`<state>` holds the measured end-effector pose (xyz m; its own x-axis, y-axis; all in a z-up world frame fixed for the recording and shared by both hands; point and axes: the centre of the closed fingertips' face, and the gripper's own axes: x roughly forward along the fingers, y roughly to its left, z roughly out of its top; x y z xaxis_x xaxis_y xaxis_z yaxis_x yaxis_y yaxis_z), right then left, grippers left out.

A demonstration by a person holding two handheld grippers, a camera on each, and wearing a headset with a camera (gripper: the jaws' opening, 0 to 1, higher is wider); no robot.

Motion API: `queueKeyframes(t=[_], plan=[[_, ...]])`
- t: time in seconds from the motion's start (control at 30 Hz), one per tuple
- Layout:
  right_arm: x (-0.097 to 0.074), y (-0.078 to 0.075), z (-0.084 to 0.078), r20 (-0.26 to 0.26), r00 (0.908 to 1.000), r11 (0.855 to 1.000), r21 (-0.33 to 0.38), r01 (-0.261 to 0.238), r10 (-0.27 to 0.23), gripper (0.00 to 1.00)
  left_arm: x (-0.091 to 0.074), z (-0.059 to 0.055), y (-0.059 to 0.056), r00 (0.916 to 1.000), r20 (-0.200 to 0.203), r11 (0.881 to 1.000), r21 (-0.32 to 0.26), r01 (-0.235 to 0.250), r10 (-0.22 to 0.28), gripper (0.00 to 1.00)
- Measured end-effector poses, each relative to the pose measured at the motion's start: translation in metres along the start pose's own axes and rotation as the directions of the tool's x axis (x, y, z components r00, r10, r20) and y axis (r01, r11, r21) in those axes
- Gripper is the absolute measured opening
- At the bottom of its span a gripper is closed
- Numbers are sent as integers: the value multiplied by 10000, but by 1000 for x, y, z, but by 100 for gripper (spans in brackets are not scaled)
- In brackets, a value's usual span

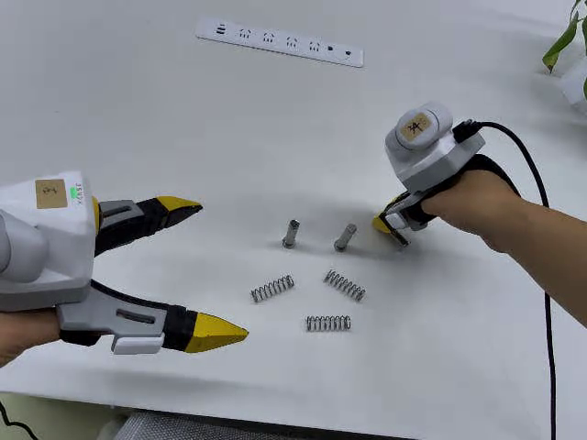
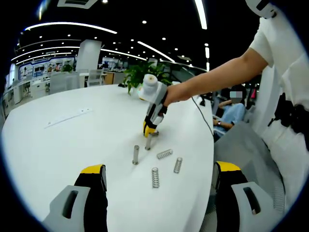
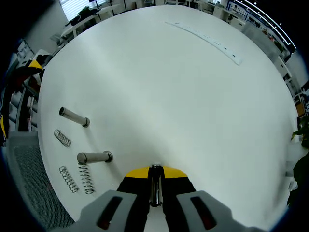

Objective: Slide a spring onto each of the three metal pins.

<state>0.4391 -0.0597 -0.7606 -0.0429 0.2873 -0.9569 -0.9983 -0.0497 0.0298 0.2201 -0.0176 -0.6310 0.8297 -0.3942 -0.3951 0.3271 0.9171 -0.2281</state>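
Two metal pins [image 1: 291, 234] [image 1: 345, 237] stand upright on the white table [image 1: 183, 119]. A third pin [image 3: 154, 191] is clamped between the yellow-tipped jaws of my right gripper [image 1: 394, 225], low against the table just right of them. Three springs [image 1: 272, 289] [image 1: 344, 285] [image 1: 327, 323] lie loose in front of the pins. My left gripper [image 1: 206, 270] hovers at the lower left, open wide and holding nothing, facing the pins [image 2: 135, 154] and springs [image 2: 155, 177]. From the right gripper [image 3: 154, 174] view, the standing pins [image 3: 74, 116] [image 3: 94, 157] and springs [image 3: 62, 137] are on the left.
A white power strip [image 1: 280, 41] lies at the far side of the table. Green plant leaves [image 1: 561, 41] reach in at the far right corner. A black cable [image 1: 537, 211] trails from the right gripper along the person's arm. The near table edge [image 1: 275, 423] is close.
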Motion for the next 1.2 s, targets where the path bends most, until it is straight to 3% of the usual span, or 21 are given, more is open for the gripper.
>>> queueKeyframes(t=[0.47,1.2], plan=[[-5,2,-5,256,9996,9998,186,-109,104,9,0,-1,-1,10000,-15,10000,-24,42,-42,94],[-23,12,-6,1475,9887,9979,548,-336,252,9,2,0,-3,9999,-27,9999,22,120,-120,94]])
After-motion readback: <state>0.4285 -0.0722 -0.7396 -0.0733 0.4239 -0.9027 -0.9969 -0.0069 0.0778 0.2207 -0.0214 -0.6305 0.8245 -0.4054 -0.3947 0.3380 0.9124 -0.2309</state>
